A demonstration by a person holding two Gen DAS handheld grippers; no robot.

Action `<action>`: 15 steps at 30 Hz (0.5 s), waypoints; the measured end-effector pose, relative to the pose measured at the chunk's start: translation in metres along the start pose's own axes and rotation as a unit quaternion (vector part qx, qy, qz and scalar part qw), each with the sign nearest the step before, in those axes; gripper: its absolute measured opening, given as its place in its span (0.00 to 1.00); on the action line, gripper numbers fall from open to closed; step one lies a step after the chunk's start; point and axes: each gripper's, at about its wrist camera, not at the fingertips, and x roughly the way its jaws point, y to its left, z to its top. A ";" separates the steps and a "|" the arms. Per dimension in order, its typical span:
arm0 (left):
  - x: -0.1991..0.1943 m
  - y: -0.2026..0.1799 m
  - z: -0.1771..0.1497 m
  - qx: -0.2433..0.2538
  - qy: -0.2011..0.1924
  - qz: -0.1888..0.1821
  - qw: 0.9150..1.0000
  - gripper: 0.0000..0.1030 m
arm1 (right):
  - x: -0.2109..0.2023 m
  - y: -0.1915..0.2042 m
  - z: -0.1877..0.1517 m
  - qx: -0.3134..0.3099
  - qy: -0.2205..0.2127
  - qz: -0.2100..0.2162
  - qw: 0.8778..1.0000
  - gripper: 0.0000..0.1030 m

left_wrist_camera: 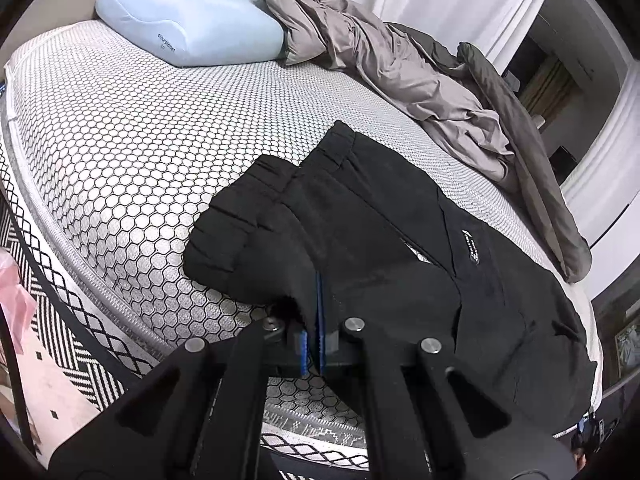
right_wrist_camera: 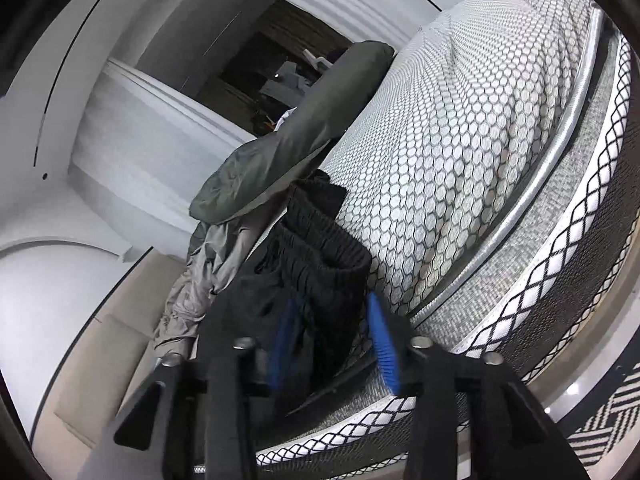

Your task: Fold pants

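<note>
Two grippers work black fabric pants [left_wrist_camera: 360, 220] on a honeycomb-patterned mattress [left_wrist_camera: 120, 140]. Left gripper [left_wrist_camera: 316, 308] is pinched tight on a fold; right gripper [right_wrist_camera: 332, 340] stands parted around the elastic waistband [right_wrist_camera: 324, 248], pads not visibly pressing.

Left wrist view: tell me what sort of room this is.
Most likely a bedroom. A mattress with a honeycomb-patterned cover carries a pale blue pillow and a rumpled grey duvet, with black pants laid across it.
</note>
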 end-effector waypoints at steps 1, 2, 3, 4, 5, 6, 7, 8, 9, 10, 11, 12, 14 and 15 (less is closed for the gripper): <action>0.000 0.000 0.000 0.001 0.001 0.001 1.000 0.01 | 0.001 -0.003 -0.001 -0.002 0.004 0.003 1.000 0.40; 0.001 0.001 -0.001 0.002 0.002 0.001 1.000 0.01 | 0.002 -0.007 -0.002 -0.003 0.005 0.006 1.000 0.40; 0.002 0.001 -0.001 0.001 0.003 0.001 1.000 0.01 | 0.003 -0.008 -0.003 -0.006 0.004 0.010 1.000 0.40; 0.002 0.001 -0.001 0.001 0.003 0.001 1.000 0.01 | 0.006 -0.008 -0.004 -0.009 0.006 0.013 1.000 0.40; 0.003 0.000 0.000 0.000 0.003 0.001 1.000 0.01 | 0.008 -0.008 -0.003 -0.010 0.007 0.014 1.000 0.40; 0.004 0.000 0.000 0.000 0.003 0.001 1.000 0.01 | 0.017 -0.009 -0.002 -0.007 0.013 0.015 1.000 0.40; 0.004 0.000 0.000 -0.001 0.003 0.001 1.000 0.01 | 0.023 -0.008 -0.002 -0.002 0.019 0.017 1.000 0.40; 0.004 0.000 0.000 -0.001 0.002 0.001 1.000 0.01 | 0.027 -0.007 -0.003 0.004 0.022 0.019 1.000 0.40; 0.004 -0.001 0.000 -0.002 0.001 0.001 1.000 0.01 | 0.027 -0.004 -0.006 0.000 0.021 0.021 1.000 0.39; 0.004 -0.001 0.000 0.000 0.001 0.001 1.000 0.01 | 0.026 -0.001 -0.008 -0.005 0.019 0.022 1.000 0.36; 0.005 -0.001 0.000 0.003 0.003 0.006 1.000 0.01 | 0.021 0.000 -0.010 -0.005 0.016 0.025 1.000 0.19; 0.006 0.000 0.000 0.000 0.007 0.009 1.000 0.01 | 0.015 0.001 -0.012 0.004 0.005 0.029 1.000 0.11; 0.007 0.003 0.002 -0.011 0.013 0.001 1.000 0.01 | 0.002 0.006 -0.010 0.011 -0.016 0.024 1.000 0.10; 0.004 0.004 0.003 -0.015 0.012 -0.006 1.000 0.00 | -0.006 0.009 -0.006 0.011 -0.028 0.022 0.999 0.09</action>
